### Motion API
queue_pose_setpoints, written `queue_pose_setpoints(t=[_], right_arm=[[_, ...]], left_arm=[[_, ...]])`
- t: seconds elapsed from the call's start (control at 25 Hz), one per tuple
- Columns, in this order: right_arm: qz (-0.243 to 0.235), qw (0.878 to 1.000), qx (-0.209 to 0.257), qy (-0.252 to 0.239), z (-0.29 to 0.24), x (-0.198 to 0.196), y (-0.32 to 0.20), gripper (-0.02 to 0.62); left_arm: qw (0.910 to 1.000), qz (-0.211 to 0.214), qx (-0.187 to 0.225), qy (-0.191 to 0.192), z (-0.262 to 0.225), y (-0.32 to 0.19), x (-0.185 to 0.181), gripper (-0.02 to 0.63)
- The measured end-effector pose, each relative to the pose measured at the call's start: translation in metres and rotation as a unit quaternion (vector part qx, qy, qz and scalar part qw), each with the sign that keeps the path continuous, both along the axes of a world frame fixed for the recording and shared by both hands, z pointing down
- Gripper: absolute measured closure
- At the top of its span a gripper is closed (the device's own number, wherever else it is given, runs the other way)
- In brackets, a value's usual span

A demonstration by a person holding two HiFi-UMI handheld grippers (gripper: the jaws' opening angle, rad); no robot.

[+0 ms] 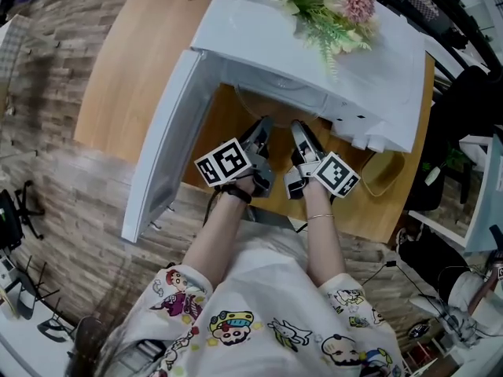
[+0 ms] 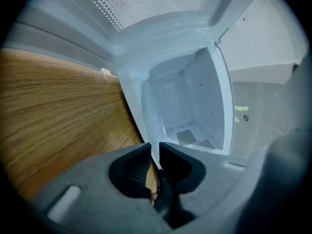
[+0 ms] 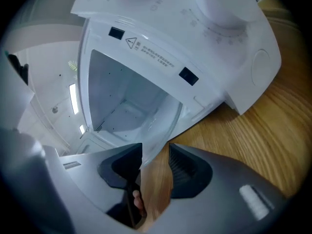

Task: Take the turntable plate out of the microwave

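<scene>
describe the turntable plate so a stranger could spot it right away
Start at the white microwave on the wooden table, its door swung open. At the oven's mouth a round glass plate pokes out over the table. It is the only see-through thing there: wood shows through it, unlike the opaque white walls around.

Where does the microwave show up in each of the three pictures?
Head view: microwave upper centre-right, flowers on top.
Left gripper view: microwave at centre, white inside showing.
Right gripper view: microwave upper middle, front open.
Shared landmark: wooden table, under it in all three.
</scene>
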State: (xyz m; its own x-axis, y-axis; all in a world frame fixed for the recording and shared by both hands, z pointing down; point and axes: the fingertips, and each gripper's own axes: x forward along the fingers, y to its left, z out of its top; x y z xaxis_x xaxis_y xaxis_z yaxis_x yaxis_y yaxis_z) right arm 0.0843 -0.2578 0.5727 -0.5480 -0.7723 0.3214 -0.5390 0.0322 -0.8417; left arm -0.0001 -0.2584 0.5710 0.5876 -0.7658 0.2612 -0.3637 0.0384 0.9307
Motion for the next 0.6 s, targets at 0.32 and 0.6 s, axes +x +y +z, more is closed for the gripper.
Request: queue_pose_setpoints(t=[0.32,0.6], right_arm=[[0.024,0.994,-0.026,-0.102,0.012,-0.010,-0.020,0.434],[0.051,0.986,-0.034,-0.153,0.016,-0.015,-0.030,0.526]], left_arm=[[0.9997,0.001,-0.017,0.017,0.012,0.015,-0.001,0.557],[0.9991,-0.014,-0.005,0.039,0.014,0.004,-0.010,0.505]])
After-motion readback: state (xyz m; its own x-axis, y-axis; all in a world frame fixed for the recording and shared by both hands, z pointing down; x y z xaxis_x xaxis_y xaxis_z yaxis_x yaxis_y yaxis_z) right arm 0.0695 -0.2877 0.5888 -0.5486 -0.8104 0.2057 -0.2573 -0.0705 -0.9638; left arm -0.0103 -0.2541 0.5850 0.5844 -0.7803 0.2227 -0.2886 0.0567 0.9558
